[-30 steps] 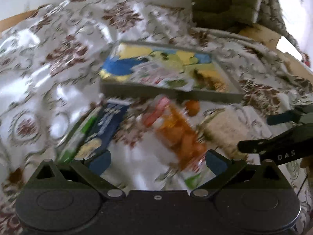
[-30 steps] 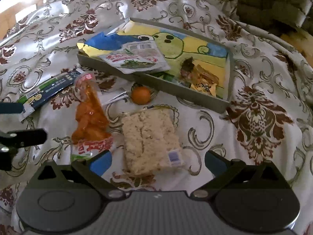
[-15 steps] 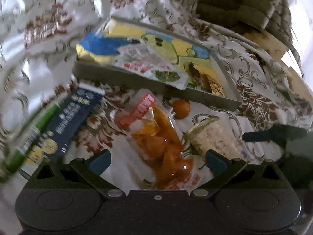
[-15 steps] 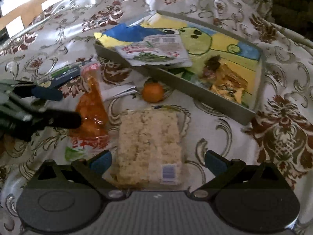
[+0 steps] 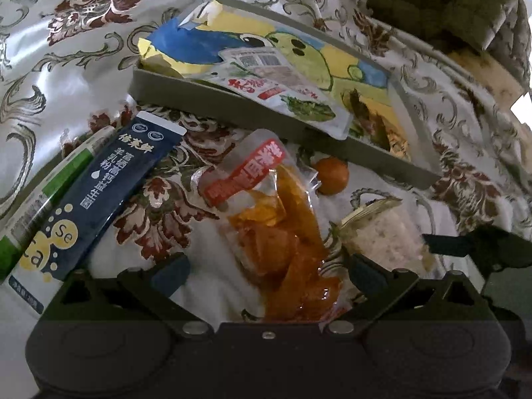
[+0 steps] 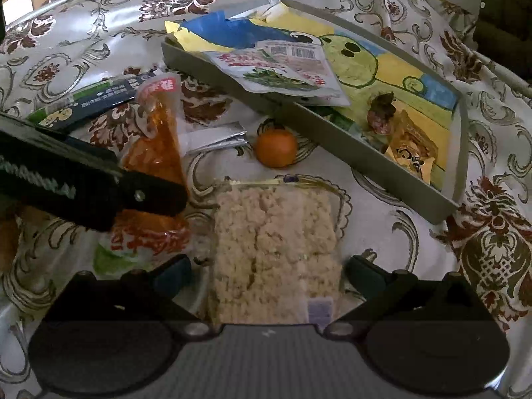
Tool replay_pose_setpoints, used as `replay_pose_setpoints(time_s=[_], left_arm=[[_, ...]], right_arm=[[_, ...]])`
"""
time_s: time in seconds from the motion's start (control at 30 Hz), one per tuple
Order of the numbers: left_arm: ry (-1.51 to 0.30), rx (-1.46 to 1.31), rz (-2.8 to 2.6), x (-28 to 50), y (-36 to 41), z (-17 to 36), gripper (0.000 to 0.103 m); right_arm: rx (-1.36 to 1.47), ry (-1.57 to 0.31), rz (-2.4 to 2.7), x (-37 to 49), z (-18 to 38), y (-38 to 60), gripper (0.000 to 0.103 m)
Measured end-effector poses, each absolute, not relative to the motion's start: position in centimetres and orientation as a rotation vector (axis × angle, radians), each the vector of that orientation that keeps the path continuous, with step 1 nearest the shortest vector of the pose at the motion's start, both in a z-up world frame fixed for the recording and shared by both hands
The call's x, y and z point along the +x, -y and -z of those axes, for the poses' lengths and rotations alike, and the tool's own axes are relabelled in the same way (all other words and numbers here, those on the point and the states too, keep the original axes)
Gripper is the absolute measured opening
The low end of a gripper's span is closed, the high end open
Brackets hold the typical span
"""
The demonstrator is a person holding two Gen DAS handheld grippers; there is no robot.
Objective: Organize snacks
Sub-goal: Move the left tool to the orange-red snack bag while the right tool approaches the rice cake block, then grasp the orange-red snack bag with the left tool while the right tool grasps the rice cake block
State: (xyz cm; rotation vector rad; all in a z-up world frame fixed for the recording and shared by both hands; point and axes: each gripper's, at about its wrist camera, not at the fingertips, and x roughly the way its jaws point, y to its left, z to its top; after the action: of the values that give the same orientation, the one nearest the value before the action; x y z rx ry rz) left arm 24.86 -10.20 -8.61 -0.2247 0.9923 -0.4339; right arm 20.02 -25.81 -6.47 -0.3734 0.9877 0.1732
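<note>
A grey tray [image 5: 212,101] [image 6: 345,139] with a cartoon liner holds a white vegetable pouch [image 5: 282,89] [image 6: 282,69] and small yellow sweets [image 6: 412,153]. In front of it lie an orange snack bag [image 5: 286,232] [image 6: 156,146], a small orange fruit [image 5: 332,175] [image 6: 276,148] and a pale rice-cracker pack [image 5: 385,236] [image 6: 276,249]. My left gripper [image 5: 267,271] is open, its fingers either side of the orange bag's near end. My right gripper [image 6: 266,271] is open, straddling the cracker pack's near end. The left gripper's finger [image 6: 149,196] crosses the right wrist view over the orange bag.
A dark blue sachet [image 5: 99,193] [image 6: 99,99] and a green-white one [image 5: 50,186] lie left of the orange bag, a small silver packet [image 6: 216,138] behind it. A floral tablecloth [image 5: 66,66] covers everything. A dark woven object [image 5: 442,3] stands at the back right.
Both grippers have moved forward and lower: the left onto the orange bag, the right onto the cracker pack. The left gripper's finger now looms larger in the right wrist view.
</note>
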Motion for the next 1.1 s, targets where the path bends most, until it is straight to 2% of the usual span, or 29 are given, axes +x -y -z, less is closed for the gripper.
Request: replay_pose_setpoints(time_s=[0.13,0.2,0.33,0.5,0.93,1.1], left_arm=[[-0.992,-0.188,0.414,25.1,10.6,8.7,0.096],[-0.988,-0.159,0.392,25.1,10.6,8.5,0.087],[-0.980,-0.149,0.393,24.9,10.4,8.2,0.077],[-0.956,-0.146,0.437,23.8,10.4,7.7,0.054],[-0.976,-0.207,0.432,22.1,8.8,6.8,0.041],[-0.973,-0.233,0.425,21.6,8.1,6.4,0.039]], right_arm=[[-0.367,-0.986,-0.151,20.0,6.6,25.5,0.101],[-0.374,-0.982,-0.151,19.9,6.6,25.3,0.097],[-0.380,-0.977,-0.156,19.8,6.5,24.8,0.091],[-0.394,-0.965,-0.165,19.4,6.3,24.1,0.078],[-0.352,-0.974,-0.160,18.0,5.9,23.4,0.077],[-0.341,-0.953,-0.168,17.1,5.3,23.3,0.077]])
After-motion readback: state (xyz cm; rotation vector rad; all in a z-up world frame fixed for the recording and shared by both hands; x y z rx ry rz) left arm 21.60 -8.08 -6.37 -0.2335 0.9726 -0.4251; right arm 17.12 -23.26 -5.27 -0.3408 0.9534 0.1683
